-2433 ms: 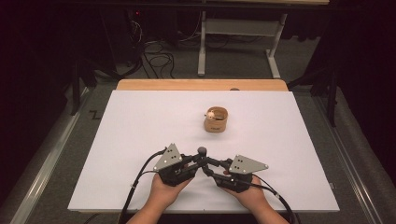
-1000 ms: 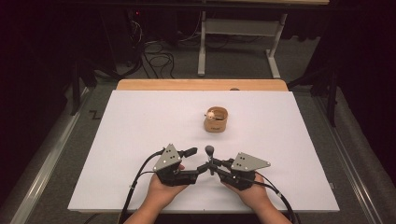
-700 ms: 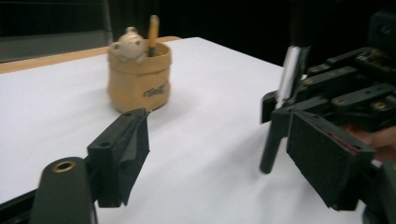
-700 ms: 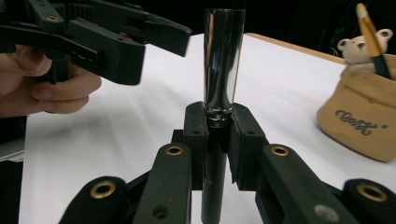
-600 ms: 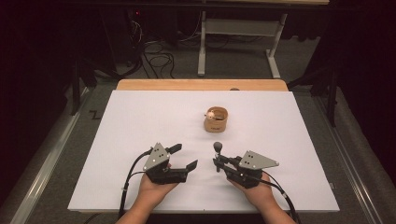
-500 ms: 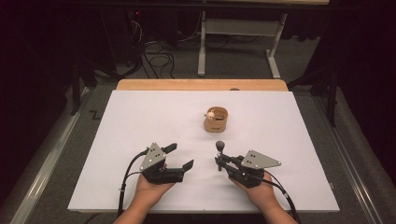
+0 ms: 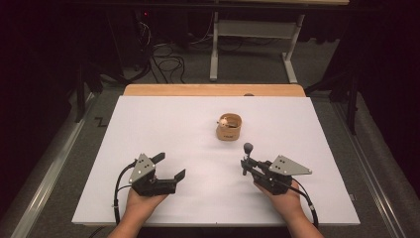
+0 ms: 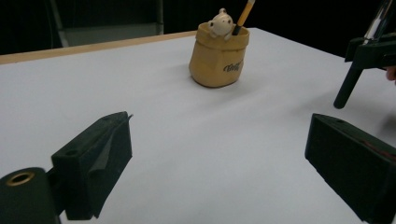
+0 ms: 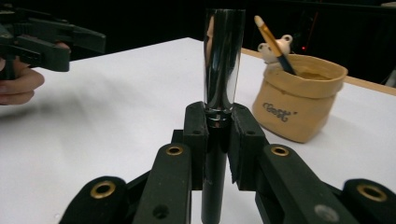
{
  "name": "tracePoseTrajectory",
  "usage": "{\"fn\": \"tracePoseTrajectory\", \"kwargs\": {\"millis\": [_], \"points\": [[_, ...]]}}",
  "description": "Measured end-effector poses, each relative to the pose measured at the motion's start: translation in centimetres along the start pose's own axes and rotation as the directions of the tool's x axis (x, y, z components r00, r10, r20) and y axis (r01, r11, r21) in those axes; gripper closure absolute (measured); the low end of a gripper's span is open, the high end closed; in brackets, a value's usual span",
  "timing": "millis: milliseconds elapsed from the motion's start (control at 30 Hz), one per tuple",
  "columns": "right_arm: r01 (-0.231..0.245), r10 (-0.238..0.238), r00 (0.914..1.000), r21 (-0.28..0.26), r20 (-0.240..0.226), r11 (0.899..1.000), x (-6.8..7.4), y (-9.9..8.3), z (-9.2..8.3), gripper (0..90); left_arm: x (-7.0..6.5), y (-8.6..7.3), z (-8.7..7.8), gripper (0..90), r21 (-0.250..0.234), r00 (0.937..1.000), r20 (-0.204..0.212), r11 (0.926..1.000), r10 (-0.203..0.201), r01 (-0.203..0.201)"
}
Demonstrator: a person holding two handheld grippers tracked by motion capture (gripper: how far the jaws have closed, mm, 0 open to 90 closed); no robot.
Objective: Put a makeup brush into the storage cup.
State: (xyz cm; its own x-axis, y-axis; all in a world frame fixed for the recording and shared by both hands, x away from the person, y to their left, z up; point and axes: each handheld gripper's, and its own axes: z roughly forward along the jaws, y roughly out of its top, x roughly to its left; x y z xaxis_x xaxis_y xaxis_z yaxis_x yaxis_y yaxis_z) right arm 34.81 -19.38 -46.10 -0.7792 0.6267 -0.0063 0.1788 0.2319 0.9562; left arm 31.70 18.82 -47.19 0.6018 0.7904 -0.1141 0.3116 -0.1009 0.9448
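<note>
- Upright in the right claw (image 9: 217, 135) stands a slim pen-like tool with a shiny chrome cap and a black shaft (image 9: 222, 65); both black jaws are clenched on the shaft just below the cap, a little right of centre in the right gripper view.
- From the high view the same tool (image 7: 247, 151) sits right of centre in the lower half of the frame, held by the right claw (image 7: 246, 166), with the person's right hand (image 7: 282, 196) behind it.
- Just beyond the tool, near the middle of the frame, a small tan pouch-shaped pen holder (image 7: 229, 127) rests on the white surface (image 7: 163, 119); a little cream bear figure (image 8: 219, 23) and a yellow-tipped pencil (image 9: 274, 39) poke out of it.
- Well apart, in the lower left of the high view, the left claw (image 7: 171, 166) is released: its jaws have just been opening and stand wide with nothing between them, only bare surface.
- At the left edge of the right gripper view the left hand (image 9: 18, 86) shows beneath that claw.
</note>
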Motion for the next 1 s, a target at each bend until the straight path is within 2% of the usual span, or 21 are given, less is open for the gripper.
{"fn": "tracePoseTrajectory", "kwargs": {"millis": [133,333,400,500,733,1000], "points": [[-0.004,0.004,0.9999,-0.012,0.011,1.000,-0.6,-0.1,-0.4,80.1,0.4,-0.6,-0.2,5.6,0.000,0.9997,-0.023,0.9999,-0.013,0.013],[-0.009,0.010,0.9990,-0.025,0.043,1.000,-1.5,-0.2,-1.4,80.1,0.5,-0.9,-0.4,3.4,0.004,0.9989,-0.046,1.0000,0.002,-0.002],[-0.012,0.014,0.9984,-0.031,0.054,0.999,-1.8,-0.2,-1.7,80.1,0.4,-0.9,-0.4,3.2,0.011,0.9984,-0.052,0.9997,0.020,-0.020],[-0.021,0.024,0.9966,-0.033,0.078,0.999,-2.3,-0.3,-2.3,80.1,0.3,-1.2,-0.3,1.7,0.027,0.9984,-0.047,0.9992,0.031,-0.030],[-0.035,0.040,0.9930,-0.045,0.111,0.998,-3.3,-0.4,-2.9,80.1,0.1,-1.0,-0.6,0.3,-0.003,0.9988,-0.044,0.9997,0.022,-0.023],[-0.066,0.073,0.9894,-0.063,0.125,0.996,-3.9,-0.4,-2.3,80.1,0.4,-1.2,-0.8,0.3,-0.007,0.9986,-0.052,0.9999,0.012,-0.013]]}}
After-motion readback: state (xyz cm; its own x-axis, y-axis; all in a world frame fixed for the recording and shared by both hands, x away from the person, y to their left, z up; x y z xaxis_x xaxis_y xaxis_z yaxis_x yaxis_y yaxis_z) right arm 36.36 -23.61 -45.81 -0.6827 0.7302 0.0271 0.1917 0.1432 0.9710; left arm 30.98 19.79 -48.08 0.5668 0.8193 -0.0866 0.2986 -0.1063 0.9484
